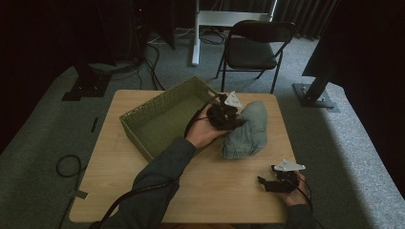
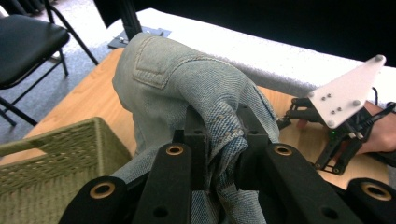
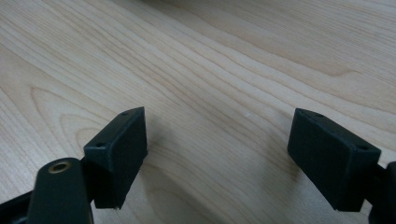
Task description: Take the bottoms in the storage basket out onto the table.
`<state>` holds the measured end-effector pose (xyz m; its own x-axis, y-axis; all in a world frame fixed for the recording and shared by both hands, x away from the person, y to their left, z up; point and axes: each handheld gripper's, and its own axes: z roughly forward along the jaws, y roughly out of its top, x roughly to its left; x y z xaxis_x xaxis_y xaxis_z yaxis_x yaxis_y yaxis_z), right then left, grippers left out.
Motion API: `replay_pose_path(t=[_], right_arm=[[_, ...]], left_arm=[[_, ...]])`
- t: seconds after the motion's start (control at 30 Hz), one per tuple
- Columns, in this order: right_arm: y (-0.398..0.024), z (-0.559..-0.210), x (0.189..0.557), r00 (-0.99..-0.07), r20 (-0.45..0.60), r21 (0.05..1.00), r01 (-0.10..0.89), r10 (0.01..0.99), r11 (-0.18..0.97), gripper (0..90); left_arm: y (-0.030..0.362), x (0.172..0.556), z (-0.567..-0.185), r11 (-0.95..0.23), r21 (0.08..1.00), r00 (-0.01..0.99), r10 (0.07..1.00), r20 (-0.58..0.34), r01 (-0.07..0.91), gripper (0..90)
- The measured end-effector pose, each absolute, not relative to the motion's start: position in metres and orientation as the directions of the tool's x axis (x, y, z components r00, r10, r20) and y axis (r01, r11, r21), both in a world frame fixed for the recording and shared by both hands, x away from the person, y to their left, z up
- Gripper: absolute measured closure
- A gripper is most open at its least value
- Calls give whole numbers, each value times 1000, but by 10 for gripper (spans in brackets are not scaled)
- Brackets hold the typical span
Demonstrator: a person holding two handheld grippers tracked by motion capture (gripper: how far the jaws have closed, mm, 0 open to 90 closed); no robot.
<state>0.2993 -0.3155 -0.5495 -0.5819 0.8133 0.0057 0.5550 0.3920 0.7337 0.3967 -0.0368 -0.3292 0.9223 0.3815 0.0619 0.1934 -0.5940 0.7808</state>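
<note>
Table (image 1: 157, 191) of pale wood carries everything here, its bare grain running under both grippers. Green woven basket (image 1: 143, 125) sits just to the left of the left gripper (image 1: 228, 116), open and with nothing showing inside; in the left gripper view its rim (image 2: 51, 140) lies low beside the jaws. Bundled denim jeans (image 1: 248, 131) lie just to the right of that basket, right at the left gripper's tips. Seen along that gripper (image 2: 223, 135), the jaws stand narrow and pinch a fold of the jeans (image 2: 177, 79), whose back pocket faces up beyond the jaws. Right gripper (image 1: 265, 183) rests near the table's front edge, well apart from the jeans; seen along it (image 3: 217, 144), its jaws stand wide over bare wood, nothing between them.
</note>
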Motion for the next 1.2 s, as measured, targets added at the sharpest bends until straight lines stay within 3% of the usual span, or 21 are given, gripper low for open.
replay_pose_path(t=[1.2], right_arm=[[-324, -549, 300, -546, 7, 733, 573, 838, 367, 199]], left_arm=[[-37, 378, -410, -627, 735, 934, 356, -22, 257, 788]])
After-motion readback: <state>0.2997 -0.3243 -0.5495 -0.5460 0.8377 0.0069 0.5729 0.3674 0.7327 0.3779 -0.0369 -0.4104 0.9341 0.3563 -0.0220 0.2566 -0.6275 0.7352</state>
